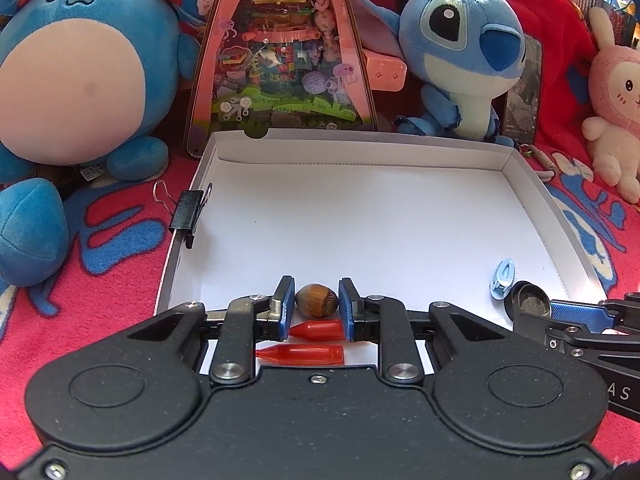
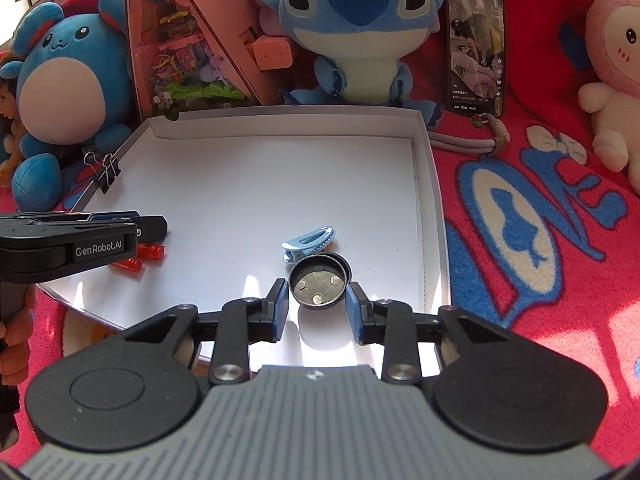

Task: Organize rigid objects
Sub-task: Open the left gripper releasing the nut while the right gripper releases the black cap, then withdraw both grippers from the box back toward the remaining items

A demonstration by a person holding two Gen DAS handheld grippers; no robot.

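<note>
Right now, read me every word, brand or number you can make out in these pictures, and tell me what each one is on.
"GenRobot.AI": on the side of the left gripper, in the right wrist view.
"AS": letters on the right gripper's body at the frame edge; the rest is cut off.
Phone screen: text too small to read.
Sewn tag on the round blue plush: print too blurred to read.
Toy box: no legible words.
</note>
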